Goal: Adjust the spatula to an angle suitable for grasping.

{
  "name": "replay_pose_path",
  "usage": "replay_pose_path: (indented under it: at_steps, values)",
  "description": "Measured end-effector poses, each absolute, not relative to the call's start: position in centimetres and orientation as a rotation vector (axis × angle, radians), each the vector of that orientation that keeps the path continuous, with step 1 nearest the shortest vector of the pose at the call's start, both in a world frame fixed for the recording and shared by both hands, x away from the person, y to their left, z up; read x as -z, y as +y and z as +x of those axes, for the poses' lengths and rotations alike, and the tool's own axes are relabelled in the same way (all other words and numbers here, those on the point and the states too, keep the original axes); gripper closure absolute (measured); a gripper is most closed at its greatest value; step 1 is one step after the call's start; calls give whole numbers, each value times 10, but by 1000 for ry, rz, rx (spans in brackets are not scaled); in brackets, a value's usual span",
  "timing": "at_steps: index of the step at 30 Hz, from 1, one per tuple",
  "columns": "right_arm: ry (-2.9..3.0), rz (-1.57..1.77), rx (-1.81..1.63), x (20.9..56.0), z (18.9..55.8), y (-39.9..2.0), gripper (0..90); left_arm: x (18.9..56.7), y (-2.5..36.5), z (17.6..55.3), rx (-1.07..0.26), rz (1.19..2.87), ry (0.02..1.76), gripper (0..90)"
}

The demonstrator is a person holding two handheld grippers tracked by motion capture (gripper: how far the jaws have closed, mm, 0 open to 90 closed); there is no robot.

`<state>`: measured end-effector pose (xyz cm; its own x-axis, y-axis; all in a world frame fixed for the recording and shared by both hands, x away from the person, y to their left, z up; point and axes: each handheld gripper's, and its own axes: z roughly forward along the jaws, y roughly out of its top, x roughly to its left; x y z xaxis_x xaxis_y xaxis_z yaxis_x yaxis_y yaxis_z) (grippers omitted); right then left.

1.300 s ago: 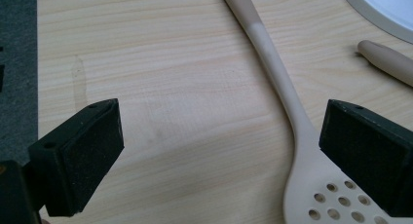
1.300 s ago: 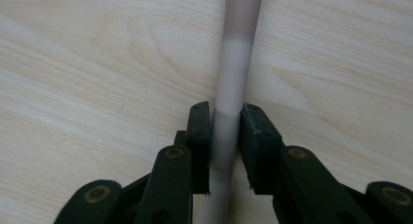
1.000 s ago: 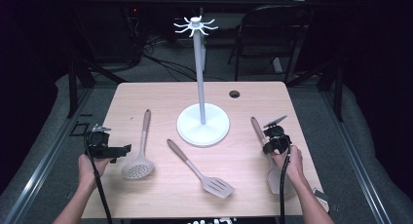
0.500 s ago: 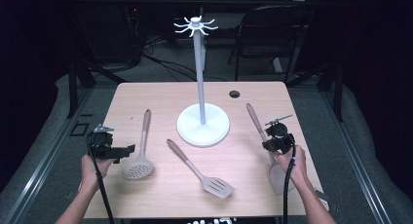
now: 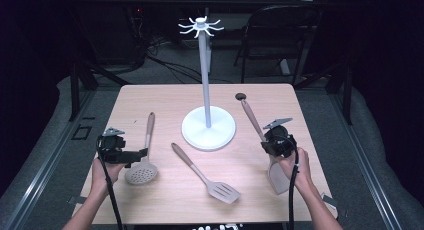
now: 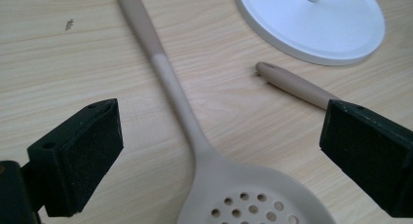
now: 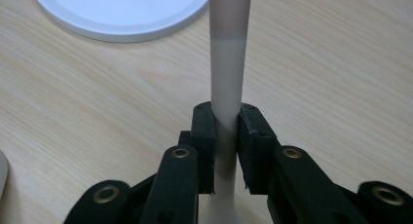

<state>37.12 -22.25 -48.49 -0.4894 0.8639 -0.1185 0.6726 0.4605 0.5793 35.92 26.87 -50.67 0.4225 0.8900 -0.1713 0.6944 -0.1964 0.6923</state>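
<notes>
On the right side of the table (image 5: 165,97), in the high view: right gripper (image 5: 269,144), held in the person's right hand (image 5: 295,165). Its jaws are clamped tight on the thin handle of a beige spatula (image 5: 251,119). The handle slants away toward a small dark disc (image 5: 240,96) near the far edge; the flat blade shows below the hand, at the near right of the table. In the right gripper view the black pads (image 7: 204,136) press both sides of the spatula handle (image 7: 229,63), which runs straight up the picture, with wood grain behind it.

On the left side: left gripper (image 5: 141,154), held in the left hand (image 5: 105,170). Its jaws stand wide apart and hold nothing. It sits just beside a beige skimmer (image 5: 142,162), whose perforated round head lies flat on the wood, with the handle pointing toward the far edge. In the left gripper view the skimmer (image 6: 195,136) lies between the two spread pads (image 6: 92,146), touching neither.

Centre of the table: white stand (image 5: 208,125), round flat base, tall upright pole, a crown of hooks at the top, all bare.

Centre front: slotted turner (image 5: 205,175), lying flat on a diagonal, head toward the near edge, handle end near the stand base, well apart from both grippers.
</notes>
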Motion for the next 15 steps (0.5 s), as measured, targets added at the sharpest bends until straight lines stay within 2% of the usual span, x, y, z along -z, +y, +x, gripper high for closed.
replay_pose_path:
  at_steps: [15]
  values:
    - [2346, 1109, -743, 470, 366, -180, 788, 491, 220, 360, -326, 1963, 1183, 8]
